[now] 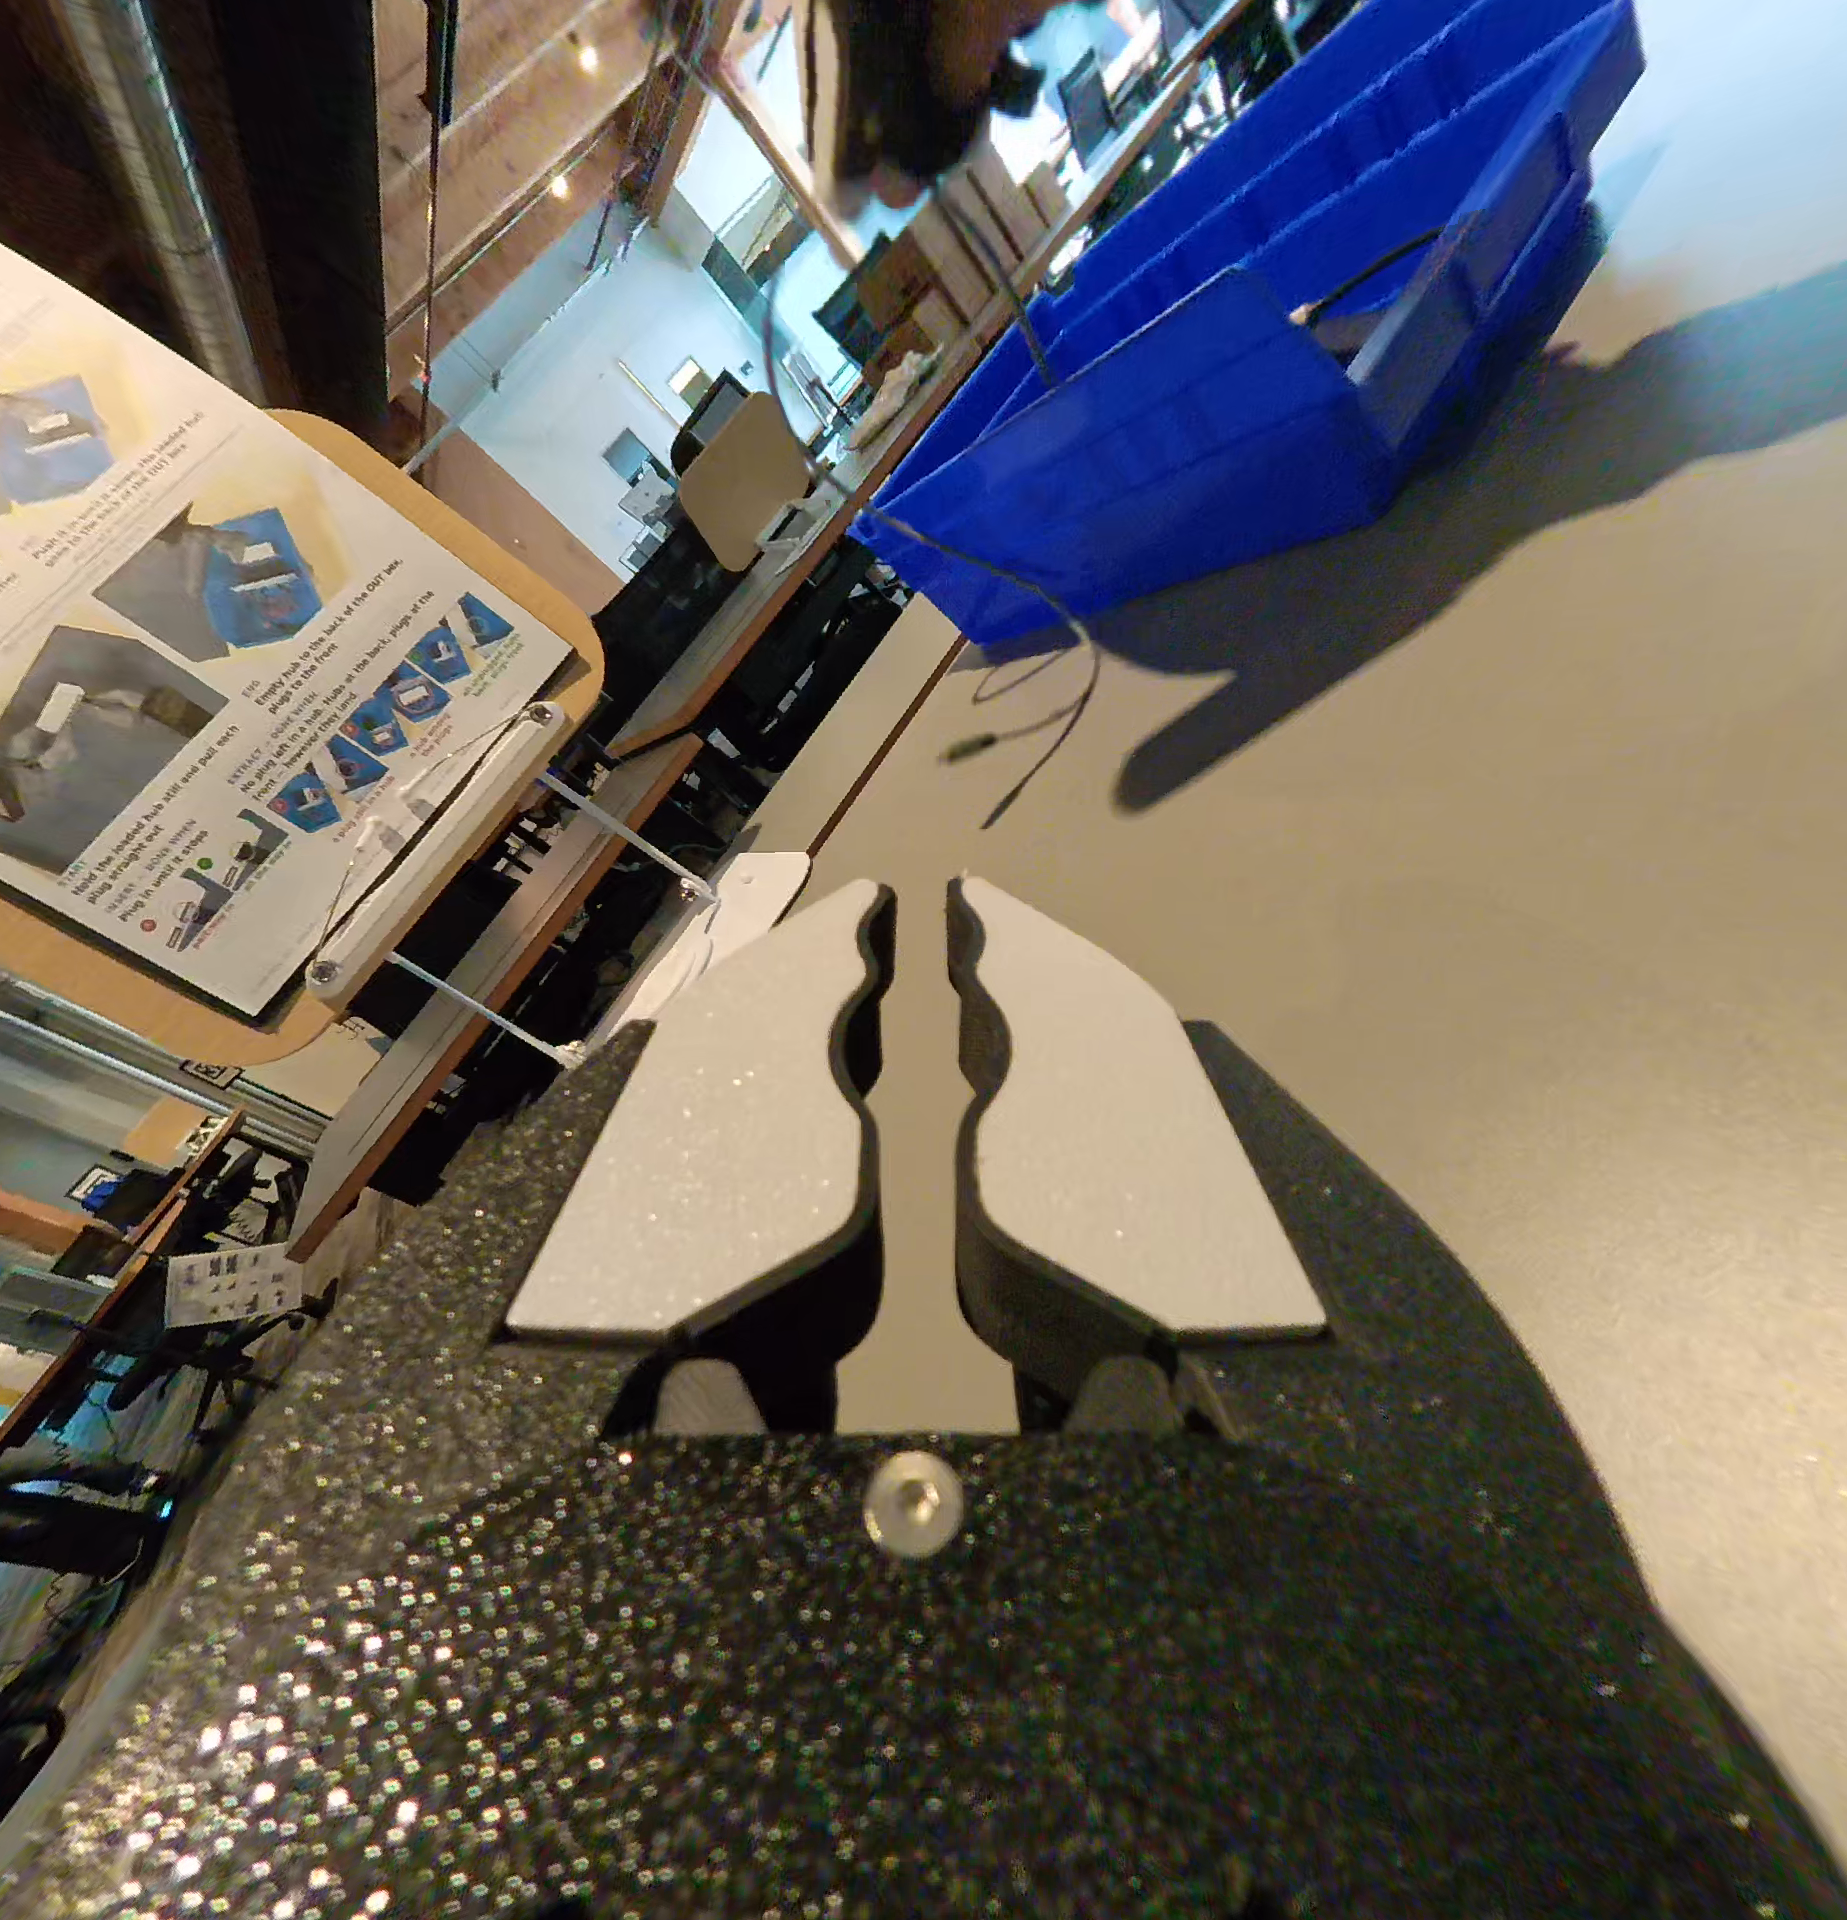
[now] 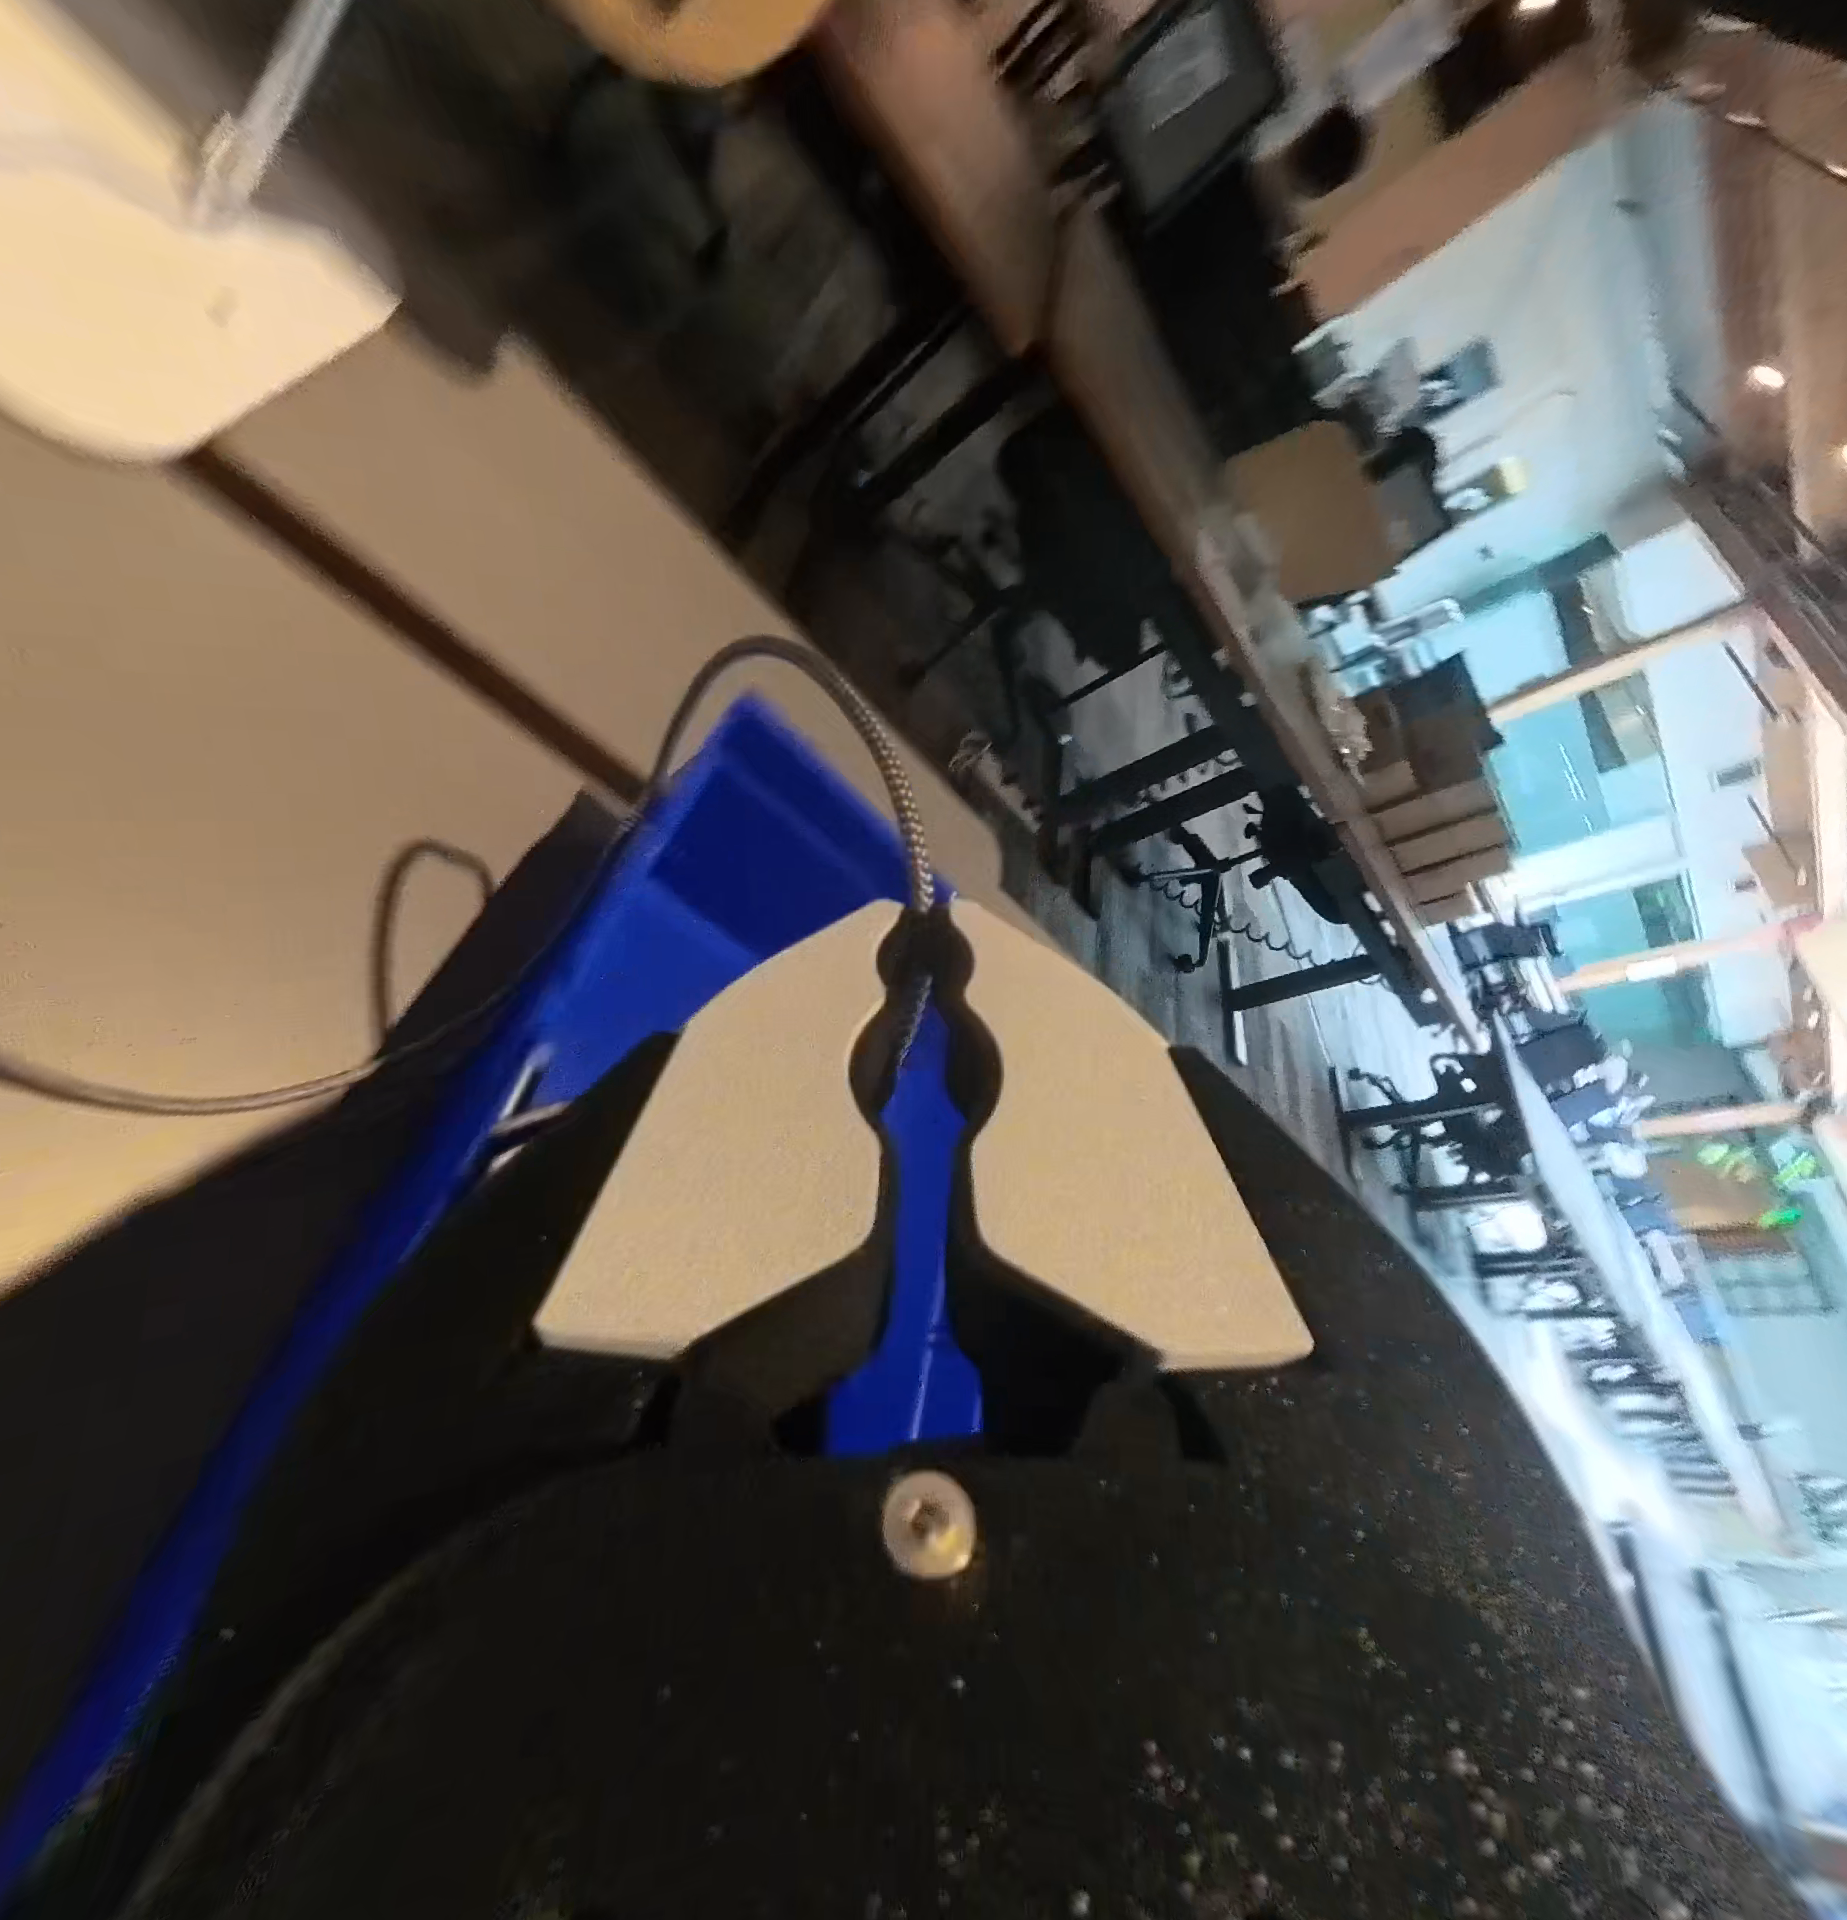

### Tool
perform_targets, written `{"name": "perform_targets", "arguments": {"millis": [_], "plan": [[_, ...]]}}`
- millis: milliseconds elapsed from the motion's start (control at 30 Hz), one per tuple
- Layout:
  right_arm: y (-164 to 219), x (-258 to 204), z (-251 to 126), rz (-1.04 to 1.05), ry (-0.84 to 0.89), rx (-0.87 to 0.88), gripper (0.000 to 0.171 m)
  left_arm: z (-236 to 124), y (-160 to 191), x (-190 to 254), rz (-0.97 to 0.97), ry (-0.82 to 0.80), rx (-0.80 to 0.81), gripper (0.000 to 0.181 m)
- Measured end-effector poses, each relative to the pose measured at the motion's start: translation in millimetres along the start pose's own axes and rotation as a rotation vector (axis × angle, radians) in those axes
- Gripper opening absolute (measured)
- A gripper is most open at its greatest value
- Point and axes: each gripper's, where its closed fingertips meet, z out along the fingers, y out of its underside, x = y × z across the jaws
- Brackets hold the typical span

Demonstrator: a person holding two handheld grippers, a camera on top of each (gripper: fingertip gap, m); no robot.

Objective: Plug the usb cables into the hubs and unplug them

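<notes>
Right tongs (image 2: 924,914) pinched on braided USB cable (image 2: 784,675) above blue bin (image 2: 753,831), left tongs (image 1: 919,894) narrowly parted, holding nothing, over tabletop (image 1: 1521,1039).

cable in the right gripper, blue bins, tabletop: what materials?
Cable: braided sleeve, woven grey-black fleck, likely nylon over wire. Right gripper is shut on it. Blue bins: moulded plastic, probably; ribbed walls, slight sheen. Tabletop: matte beige laminate, apparently; dark edge band.

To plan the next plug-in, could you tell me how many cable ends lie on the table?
2: both cable ends lie together on the table before the near blue bin. The right tongs clamp another cable, end hidden; bins may hide more.
</notes>
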Motion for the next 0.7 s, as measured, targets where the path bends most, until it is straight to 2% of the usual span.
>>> {"name": "perform_targets", "arguments": {"millis": [133, 267, 367, 467, 600, 700], "plan": [[13.2, 74.6, -25.6, 0.342, 0.129, 0.139, 0.003, 0.6, 1.3, 0.4, -0.004, 0.001, -0.004, 0.009], [56.5, 132.0, -41.9, 0.664, 0.196, 0.221, 0.003, 1.0, 1.5, 1.7, -0.004, 0.005, -0.006, 0.009], [95.9, 159.6, -48.8, 0.796, 0.256, 0.229, 0.003, 1.8, 2.4, 3.3, -0.006, 0.01, -0.01, 0.009], [132.5, 175.9, -53.6, 0.838, 0.336, 0.196, 0.003, 2.6, 3.7, 4.3, -0.011, 0.013, -0.014, 0.009], [165.1, 181.4, -55.0, 0.704, 0.438, 0.09, 0.003, 3.8, 5.4, 5.0, -0.017, 0.017, -0.02, 0.009], [166.6, 163.6, -44.3, 0.625, 0.362, 0.079, 0.003, 4.2, 5.7, 5.4, -0.018, 0.019, -0.021, 0.009]]}}
